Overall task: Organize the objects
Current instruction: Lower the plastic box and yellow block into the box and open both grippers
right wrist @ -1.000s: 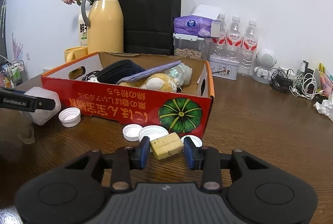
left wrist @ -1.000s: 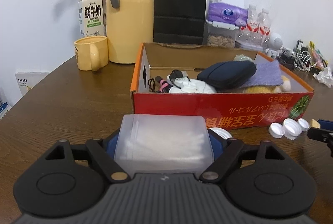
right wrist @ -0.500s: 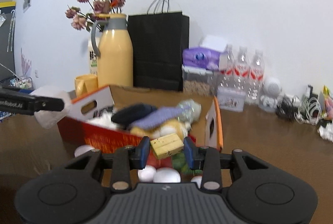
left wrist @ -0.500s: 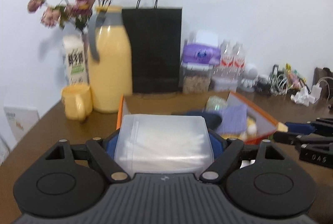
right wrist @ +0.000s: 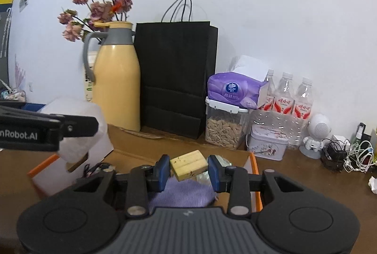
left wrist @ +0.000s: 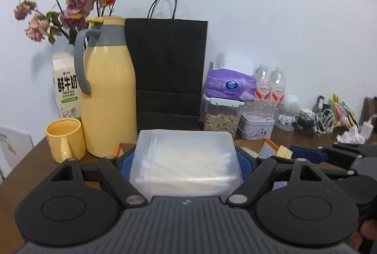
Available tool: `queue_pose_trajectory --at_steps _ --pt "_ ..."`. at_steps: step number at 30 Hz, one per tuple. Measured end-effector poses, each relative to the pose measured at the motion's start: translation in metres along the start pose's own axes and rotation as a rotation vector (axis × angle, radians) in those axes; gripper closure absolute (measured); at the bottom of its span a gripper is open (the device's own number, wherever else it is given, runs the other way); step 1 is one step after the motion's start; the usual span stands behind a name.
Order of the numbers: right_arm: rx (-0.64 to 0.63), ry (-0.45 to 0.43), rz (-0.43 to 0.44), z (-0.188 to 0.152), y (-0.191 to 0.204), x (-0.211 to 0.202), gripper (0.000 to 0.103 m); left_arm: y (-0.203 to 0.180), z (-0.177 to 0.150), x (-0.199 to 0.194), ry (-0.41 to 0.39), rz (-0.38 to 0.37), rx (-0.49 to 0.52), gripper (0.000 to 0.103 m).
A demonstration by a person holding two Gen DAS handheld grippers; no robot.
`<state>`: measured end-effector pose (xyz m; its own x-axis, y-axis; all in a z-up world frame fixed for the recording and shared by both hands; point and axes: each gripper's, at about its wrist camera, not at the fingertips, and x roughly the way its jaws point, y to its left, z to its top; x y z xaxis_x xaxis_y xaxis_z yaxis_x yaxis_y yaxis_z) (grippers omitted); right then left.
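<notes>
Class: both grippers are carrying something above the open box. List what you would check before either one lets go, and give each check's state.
1. Left gripper shut on plastic tub: ok.
2. Right gripper shut on wooden block: ok.
3. Block over box: ok.
4. Tub over box: cannot tell.
5. Free room in box below: cannot tell; purple cloth lies under the block.
6. Grippers apart: ok.
</notes>
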<state>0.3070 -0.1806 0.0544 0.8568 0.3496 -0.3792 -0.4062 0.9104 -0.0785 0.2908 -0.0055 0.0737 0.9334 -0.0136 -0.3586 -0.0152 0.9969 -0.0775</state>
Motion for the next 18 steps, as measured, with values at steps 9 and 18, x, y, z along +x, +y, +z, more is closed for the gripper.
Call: queue_pose_trajectory --at_steps 9,18 --pt "0.022 0.035 -0.035 -0.001 -0.009 0.051 0.069 0.007 -0.010 0.054 0.089 0.038 -0.038 0.020" --pt "0.046 0.088 -0.022 -0.016 -0.018 0.059 0.030 0.008 -0.016 0.052 0.065 0.048 -0.019 0.000"
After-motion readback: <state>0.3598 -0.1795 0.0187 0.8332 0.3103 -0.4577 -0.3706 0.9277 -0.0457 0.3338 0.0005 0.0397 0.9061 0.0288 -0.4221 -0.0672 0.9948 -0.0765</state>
